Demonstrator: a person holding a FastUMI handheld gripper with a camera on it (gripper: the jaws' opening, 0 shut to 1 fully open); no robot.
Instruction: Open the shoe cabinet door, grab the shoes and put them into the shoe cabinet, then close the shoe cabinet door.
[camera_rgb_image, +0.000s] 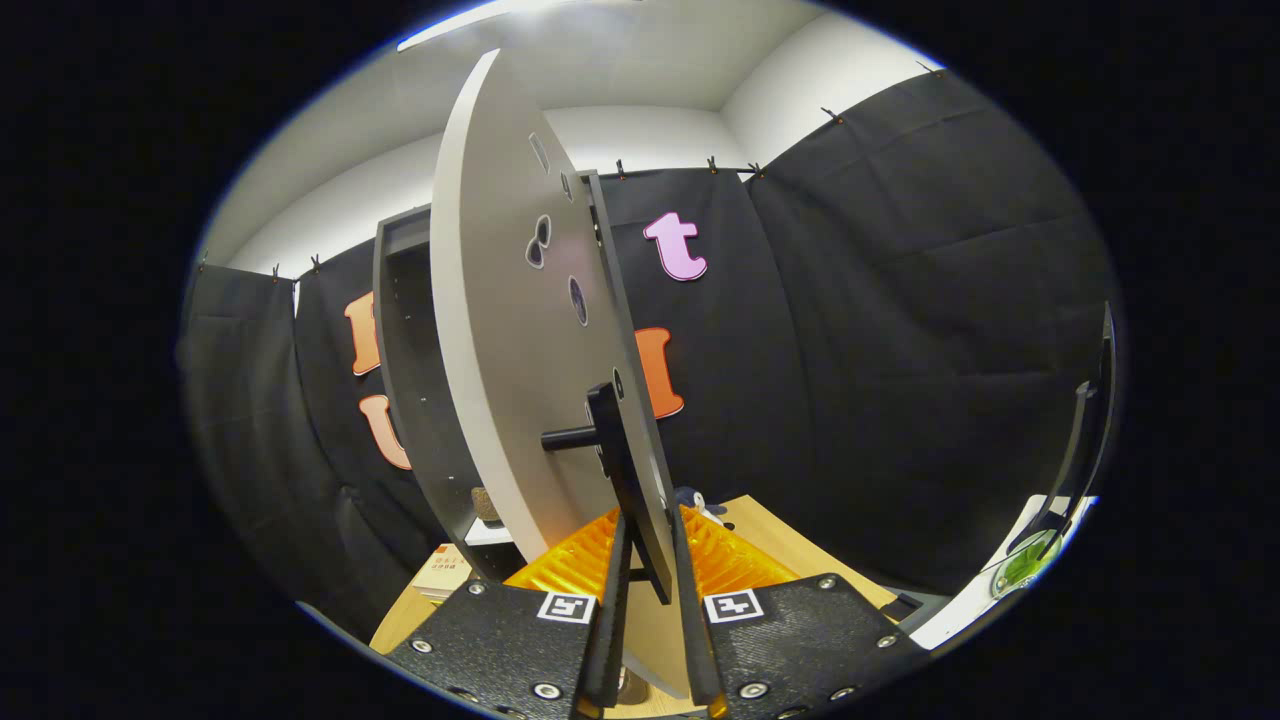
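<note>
The shoe cabinet (400, 330) is a dark upright box standing on a wooden table (770, 545). Its pale grey door (500, 330) is swung open towards me and seen nearly edge-on. A black handle (612, 440) sticks out of the door's near edge on a short stem. My gripper (650, 560) is at the door's lower edge, its two fingers closed on either side of the handle's lower end. Just beyond the door, a small dark blue and white piece that may be a shoe (700, 500) peeks out on the table. The cabinet's inside is dark, with a white shelf (490, 535) low down.
A small brownish thing (487, 505) sits inside the cabinet above the shelf. A flat booklet or box (440, 575) lies on the table left of the fingers. At the far right a black stand (1080, 450) rises from a white surface (985, 595) with a green object (1020, 565).
</note>
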